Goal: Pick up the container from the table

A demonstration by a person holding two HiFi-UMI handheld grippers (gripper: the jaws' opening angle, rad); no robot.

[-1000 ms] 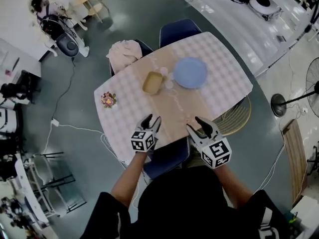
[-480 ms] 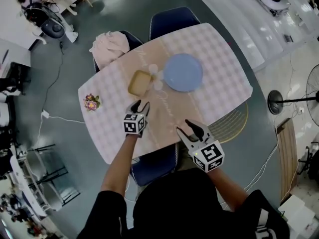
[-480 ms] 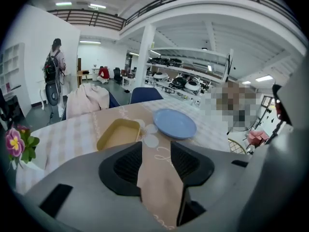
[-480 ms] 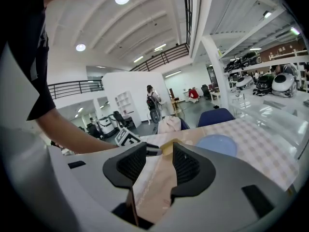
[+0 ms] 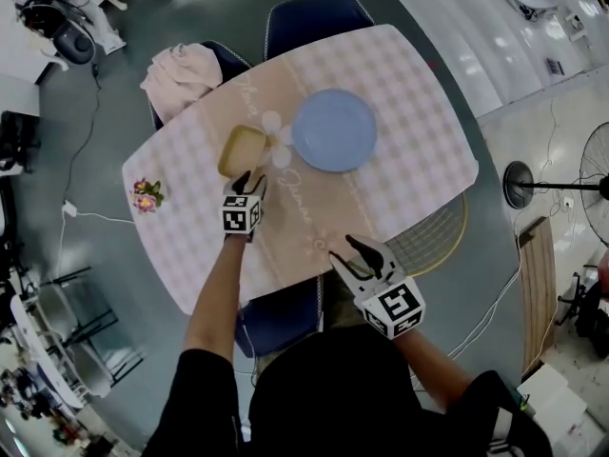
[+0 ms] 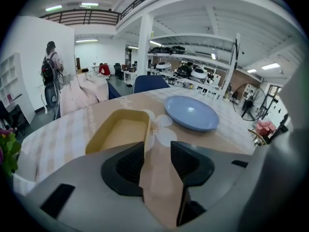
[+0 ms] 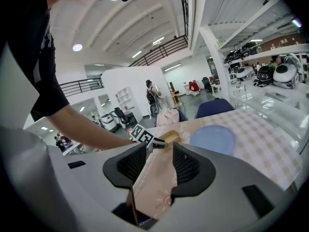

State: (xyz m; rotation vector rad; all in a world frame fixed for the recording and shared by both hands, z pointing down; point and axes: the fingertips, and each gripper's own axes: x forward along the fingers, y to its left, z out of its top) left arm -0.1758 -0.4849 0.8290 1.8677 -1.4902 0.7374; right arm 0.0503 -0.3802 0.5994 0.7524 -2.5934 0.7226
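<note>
Container [image 5: 242,150] just before left hand-held gripper [image 5: 245,179]; right hand-held gripper [image 5: 344,248] behind; gripper views: both gaping, empty.

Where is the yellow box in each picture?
Head view: the yellow box sits left of middle, just above the left tongs.
Left gripper view: left of centre, just beyond the tongs.
Right gripper view: tiny, near the middle, behind the left tongs.
Shared landmark: the blue plate, right of it in every view.

Grey floor [image 5: 209,17] fills the upper left. Blue chairs [image 5: 314,12] stand behind the checked table [image 5: 419,112], a fan [image 5: 521,185] stands at right, and ceiling lights [image 6: 87,5] glow overhead.
</note>
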